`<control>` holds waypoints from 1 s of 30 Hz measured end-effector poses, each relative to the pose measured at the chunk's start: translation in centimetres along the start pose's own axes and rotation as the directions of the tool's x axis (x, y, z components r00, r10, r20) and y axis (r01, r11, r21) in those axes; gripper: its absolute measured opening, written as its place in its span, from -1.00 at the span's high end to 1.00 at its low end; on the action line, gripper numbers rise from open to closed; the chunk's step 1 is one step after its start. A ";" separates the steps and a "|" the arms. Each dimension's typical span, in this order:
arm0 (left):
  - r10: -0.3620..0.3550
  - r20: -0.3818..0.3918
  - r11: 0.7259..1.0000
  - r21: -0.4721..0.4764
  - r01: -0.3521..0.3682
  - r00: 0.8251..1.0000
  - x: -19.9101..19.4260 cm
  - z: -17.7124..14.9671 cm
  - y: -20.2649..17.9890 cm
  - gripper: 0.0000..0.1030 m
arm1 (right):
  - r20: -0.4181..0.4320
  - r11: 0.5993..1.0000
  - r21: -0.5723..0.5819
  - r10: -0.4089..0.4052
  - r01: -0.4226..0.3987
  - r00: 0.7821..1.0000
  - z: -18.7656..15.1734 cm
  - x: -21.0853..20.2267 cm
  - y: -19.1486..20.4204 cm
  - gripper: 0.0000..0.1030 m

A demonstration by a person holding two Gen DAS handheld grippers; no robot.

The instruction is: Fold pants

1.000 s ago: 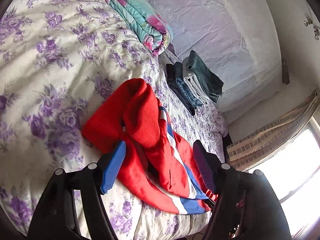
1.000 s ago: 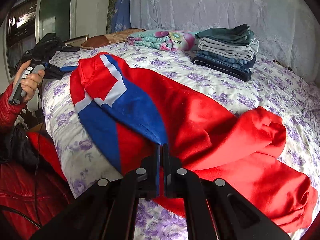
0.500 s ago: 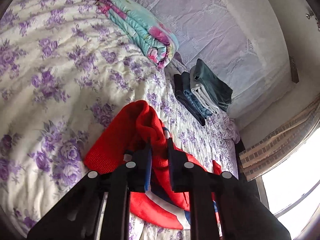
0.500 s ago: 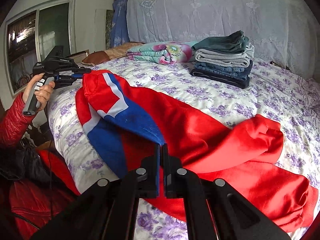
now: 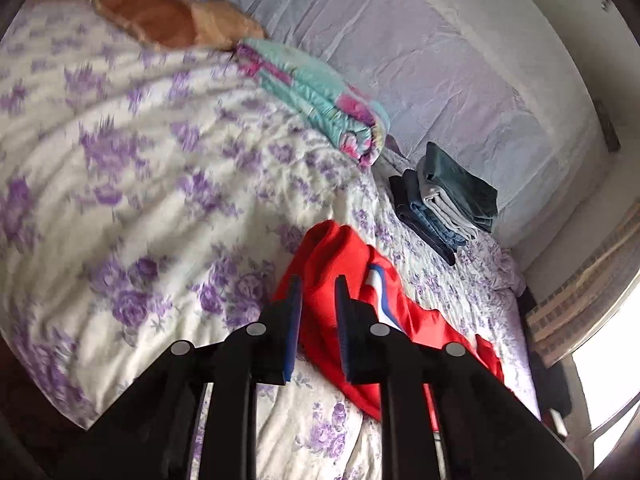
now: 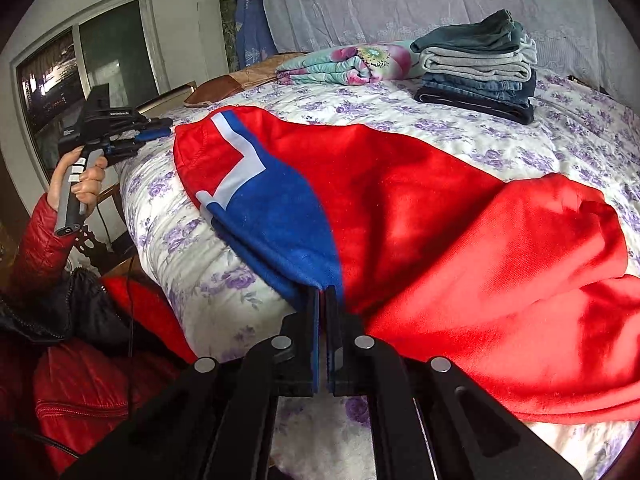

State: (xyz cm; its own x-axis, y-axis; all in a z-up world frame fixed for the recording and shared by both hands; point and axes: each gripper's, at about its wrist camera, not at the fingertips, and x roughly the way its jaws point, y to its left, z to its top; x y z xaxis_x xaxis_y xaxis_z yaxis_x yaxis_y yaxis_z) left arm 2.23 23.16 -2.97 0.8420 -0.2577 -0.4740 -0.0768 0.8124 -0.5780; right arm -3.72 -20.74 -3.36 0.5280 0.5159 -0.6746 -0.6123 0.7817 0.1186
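1. No writing in either of my wrist views is sharp enough for me to spell out.
2. At ten o'clock in my right wrist view, the black body of my left gripper (image 6: pixel 152 138) carries a short line of white lettering, too small to read.
3. Its grey handle (image 6: pixel 72 200) bears a white label with dark marks, also illegible.
4. Near twelve o'clock, a blue cloth (image 6: pixel 250 32) by the wall shows white print and a triangle emblem; the words are blurred.

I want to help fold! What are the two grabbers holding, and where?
Both hold the red fleece pants with a blue-and-white panel. The right gripper pinches the blue panel's near edge; the left gripper clamps red cloth at the other end.
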 end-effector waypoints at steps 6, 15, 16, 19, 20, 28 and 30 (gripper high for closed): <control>-0.025 -0.090 0.953 0.300 0.051 0.996 3.0 -2.1 -8.4 0.36 | 0.025 0.999 0.035 0.006 -0.007 1.000 -0.4 -0.1 -0.2 0.93; 0.157 -0.090 0.914 0.390 -0.110 0.984 6.5 -6.4 -8.1 0.43 | 0.041 0.998 0.064 0.026 -0.028 0.999 -0.5 0.0 -0.8 0.93; 0.118 -0.083 0.912 0.403 -0.075 0.990 5.7 -6.5 -9.0 0.32 | 0.043 0.998 0.065 0.025 -0.028 0.999 -0.5 0.0 -0.8 0.93; 0.048 -0.071 0.868 0.497 -0.007 0.996 5.1 -7.5 -12.8 -0.23 | 0.051 0.997 0.077 0.026 -0.030 0.998 -0.6 0.0 -0.8 0.93; 0.059 -0.062 0.846 0.533 -0.016 0.996 5.6 -8.2 -13.8 -0.44 | 0.053 0.996 0.082 0.027 -0.031 0.998 -0.6 0.0 -0.9 0.93; 0.114 -0.172 0.824 0.566 0.003 0.978 10.1 -11.4 -16.0 -0.42 | 0.062 0.995 0.092 0.035 -0.040 0.997 -0.8 0.0 -1.0 0.93; 0.046 -0.164 0.813 0.580 0.059 0.985 9.0 -11.4 -18.2 -0.42 | 0.065 0.994 0.097 0.037 -0.043 0.997 -0.9 0.0 -1.0 0.93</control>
State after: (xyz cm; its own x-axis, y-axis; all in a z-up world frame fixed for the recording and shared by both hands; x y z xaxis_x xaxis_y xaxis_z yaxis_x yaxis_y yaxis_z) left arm 5.09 0.09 -4.30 0.7385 -0.3026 -0.6025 0.2966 0.9483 -0.1128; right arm -3.60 -21.81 -4.14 0.5420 0.5662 -0.6210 -0.5745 0.7890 0.2179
